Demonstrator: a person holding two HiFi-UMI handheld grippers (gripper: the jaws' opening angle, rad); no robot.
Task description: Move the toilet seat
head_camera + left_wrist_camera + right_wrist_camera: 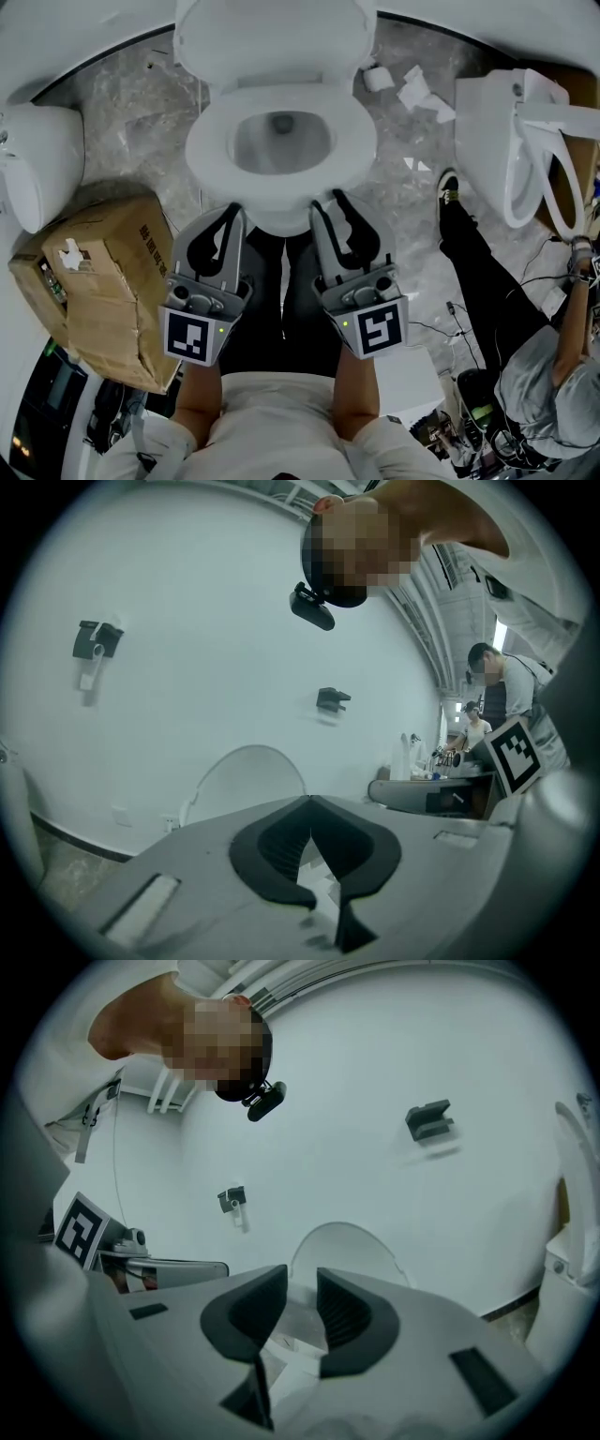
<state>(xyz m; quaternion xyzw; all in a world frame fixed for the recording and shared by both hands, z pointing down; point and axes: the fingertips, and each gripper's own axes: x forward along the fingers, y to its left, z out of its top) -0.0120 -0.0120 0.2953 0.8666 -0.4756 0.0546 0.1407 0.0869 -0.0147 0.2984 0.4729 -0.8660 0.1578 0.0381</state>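
Note:
A white toilet stands ahead with its lid raised and its ring seat lying down on the bowl. My left gripper is shut with nothing in it, its tips at the seat's front left edge. My right gripper reaches the seat's front right edge, jaws side by side with a narrow gap. In the left gripper view the tips meet below the upright lid. In the right gripper view the jaws stand slightly apart; only the white toilet shows through the gap, under the lid.
A cardboard box sits close on the left, beside another white fixture. A second toilet stands at the right, with a person in black trousers near it. A paper roll and crumpled tissue lie on the marble floor.

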